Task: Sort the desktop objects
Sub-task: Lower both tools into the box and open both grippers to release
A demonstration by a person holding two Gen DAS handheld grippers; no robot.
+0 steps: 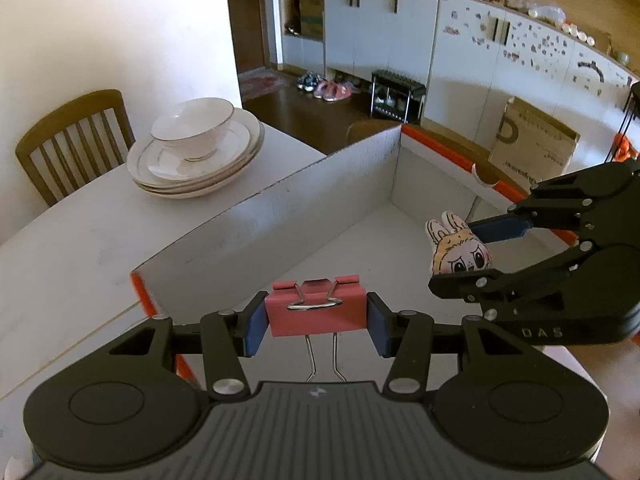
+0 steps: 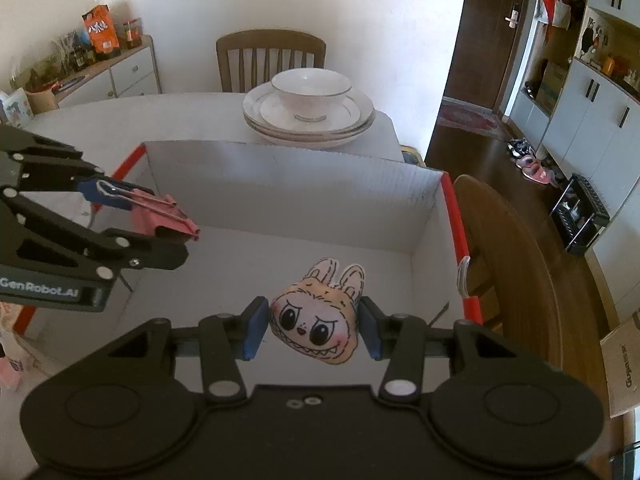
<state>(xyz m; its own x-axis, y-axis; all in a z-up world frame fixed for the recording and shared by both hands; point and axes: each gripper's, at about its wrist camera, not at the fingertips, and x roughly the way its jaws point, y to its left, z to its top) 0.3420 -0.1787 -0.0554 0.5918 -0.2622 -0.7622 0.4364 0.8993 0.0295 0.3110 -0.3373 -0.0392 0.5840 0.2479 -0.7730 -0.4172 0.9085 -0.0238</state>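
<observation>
My left gripper (image 1: 317, 320) is shut on a pink binder clip (image 1: 316, 312), held above the open white box (image 1: 280, 204) with orange edges. It also shows in the right wrist view (image 2: 160, 216), at the box's left side. My right gripper (image 2: 312, 326) is shut on a small cream bunny-eared plush head (image 2: 316, 320) with big eyes and a toothy grin, held over the box floor. In the left wrist view the plush (image 1: 456, 246) hangs between the right gripper's fingers (image 1: 500, 230) at the right.
A stack of white plates with a bowl on top (image 2: 310, 110) sits on the white table (image 1: 80, 240) just behind the box. Wooden chairs stand at the table's far side (image 2: 272, 58) and right (image 2: 504, 240). A cardboard box (image 1: 532, 140) stands on the floor.
</observation>
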